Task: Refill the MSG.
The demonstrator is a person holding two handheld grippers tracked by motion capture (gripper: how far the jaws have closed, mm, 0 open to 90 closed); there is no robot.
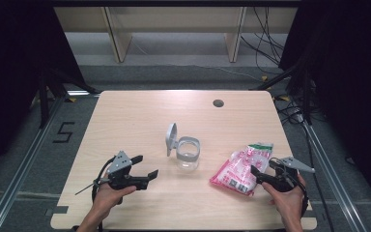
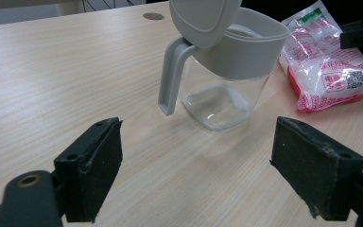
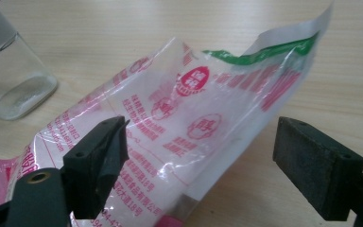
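Note:
A clear glass jar [image 1: 188, 154] with a grey collar and handle stands mid-table, its grey lid [image 1: 171, 138] flipped up. In the left gripper view the jar [image 2: 227, 80] is just ahead, apparently empty. A pink-and-white plastic bag [image 1: 241, 169] with a green-edged open top lies to its right. My left gripper [image 1: 145, 166] hovers open, left of the jar, pointing at it. My right gripper [image 1: 263, 171] is open right at the bag's near end; in the right gripper view the bag [image 3: 189, 127] rises between the two jaws without either pad pressing it.
A small round grommet [image 1: 218, 103] sits near the table's far edge. Beyond the light wood table [image 1: 135, 111] are wooden frame legs and cables on the floor. Metal rails run along both sides.

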